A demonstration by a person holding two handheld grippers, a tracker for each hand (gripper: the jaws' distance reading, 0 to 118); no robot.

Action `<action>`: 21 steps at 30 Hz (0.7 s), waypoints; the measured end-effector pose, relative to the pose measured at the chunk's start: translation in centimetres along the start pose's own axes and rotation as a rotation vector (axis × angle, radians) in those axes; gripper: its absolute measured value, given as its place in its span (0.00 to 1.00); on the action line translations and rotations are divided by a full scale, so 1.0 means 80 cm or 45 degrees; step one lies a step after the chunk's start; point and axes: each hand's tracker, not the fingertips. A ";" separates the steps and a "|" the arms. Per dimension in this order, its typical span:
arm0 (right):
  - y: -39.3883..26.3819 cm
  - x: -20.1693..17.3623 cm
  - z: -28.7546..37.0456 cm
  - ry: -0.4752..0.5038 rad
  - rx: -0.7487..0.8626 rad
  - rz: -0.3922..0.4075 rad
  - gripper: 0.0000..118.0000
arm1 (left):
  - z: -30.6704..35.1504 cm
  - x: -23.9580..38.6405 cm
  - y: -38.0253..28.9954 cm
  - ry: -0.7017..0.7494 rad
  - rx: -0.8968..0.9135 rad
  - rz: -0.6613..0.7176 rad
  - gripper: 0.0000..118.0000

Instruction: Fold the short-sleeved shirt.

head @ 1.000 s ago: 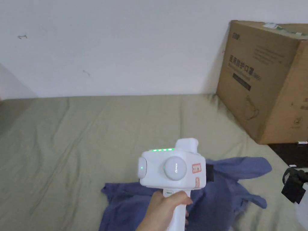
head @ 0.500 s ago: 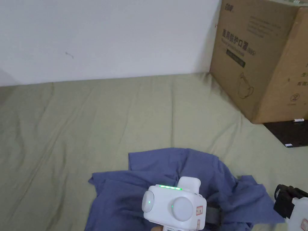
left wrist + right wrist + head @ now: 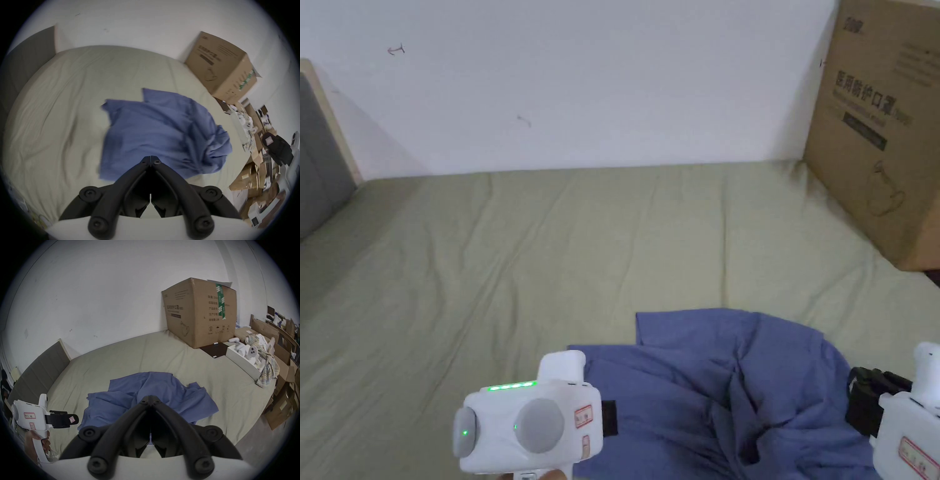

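Note:
A blue short-sleeved shirt (image 3: 725,375) lies crumpled on the olive bed sheet (image 3: 519,262), its cloth bunched in folds toward the right. My left gripper (image 3: 609,417) hovers at the shirt's left edge; in the left gripper view its jaws (image 3: 150,156) meet tip to tip with nothing between them, above the shirt (image 3: 154,129). My right gripper (image 3: 859,400) sits at the shirt's right edge, also shut and empty (image 3: 150,396) over the shirt (image 3: 162,394). The right gripper view also shows the left gripper (image 3: 71,418), held by a hand.
A large cardboard box (image 3: 881,137) stands on the bed's far right corner against the white wall. A grey headboard (image 3: 319,162) bounds the left. To the right lie a black board (image 3: 214,350), a white tray (image 3: 243,363) and a plaid cloth (image 3: 266,369). Much bare sheet lies beyond the shirt.
The left gripper has come down from above the shirt and moved to its left edge. The right gripper has drawn nearer the shirt's right edge. The head camera has shifted.

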 end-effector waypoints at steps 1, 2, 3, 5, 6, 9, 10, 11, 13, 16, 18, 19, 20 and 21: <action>-0.002 -0.004 -0.004 0.004 -0.006 0.005 0.00 | -0.002 -0.014 0.003 0.030 -0.015 0.022 0.00; -0.003 -0.007 -0.007 0.010 -0.013 0.007 0.00 | -0.004 -0.024 0.007 0.044 -0.044 0.039 0.00; -0.005 -0.010 -0.012 0.019 -0.025 0.008 0.00 | -0.005 -0.030 0.017 0.037 -0.047 0.036 0.00; -0.008 -0.011 -0.022 0.028 -0.045 0.013 0.00 | -0.011 -0.044 0.038 0.096 -0.023 0.079 0.04; -0.010 -0.012 -0.028 0.028 -0.057 0.020 0.00 | -0.015 -0.047 0.055 0.135 -0.017 0.060 0.17; -0.016 -0.002 -0.048 0.019 -0.089 0.036 0.00 | -0.037 -0.047 0.109 0.163 0.018 0.008 0.96; -0.017 0.002 -0.055 0.013 -0.103 0.033 0.00 | -0.052 -0.051 0.130 0.147 -0.003 0.011 0.97; -0.018 0.005 -0.060 0.007 -0.113 0.027 0.00 | -0.061 -0.045 0.144 0.143 -0.019 0.022 0.92; -0.020 0.011 -0.070 0.002 -0.125 0.013 0.00 | -0.094 -0.049 0.180 0.123 -0.055 0.087 0.91; -0.020 0.021 -0.086 -0.019 -0.152 0.005 0.00 | -0.158 -0.060 0.210 0.117 -0.198 0.185 0.91; -0.022 0.019 -0.090 -0.022 -0.171 0.011 0.00 | -0.191 -0.068 0.215 0.165 -0.285 0.213 0.90; -0.023 0.021 -0.094 -0.038 -0.182 0.016 0.00 | -0.208 -0.070 0.213 0.176 -0.321 0.216 0.88; -0.024 0.024 -0.098 -0.046 -0.191 0.019 0.00 | -0.217 -0.072 0.211 0.198 -0.341 0.210 0.84; -0.026 0.024 -0.100 -0.053 -0.199 0.022 0.00 | -0.227 -0.076 0.208 0.222 -0.370 0.205 0.80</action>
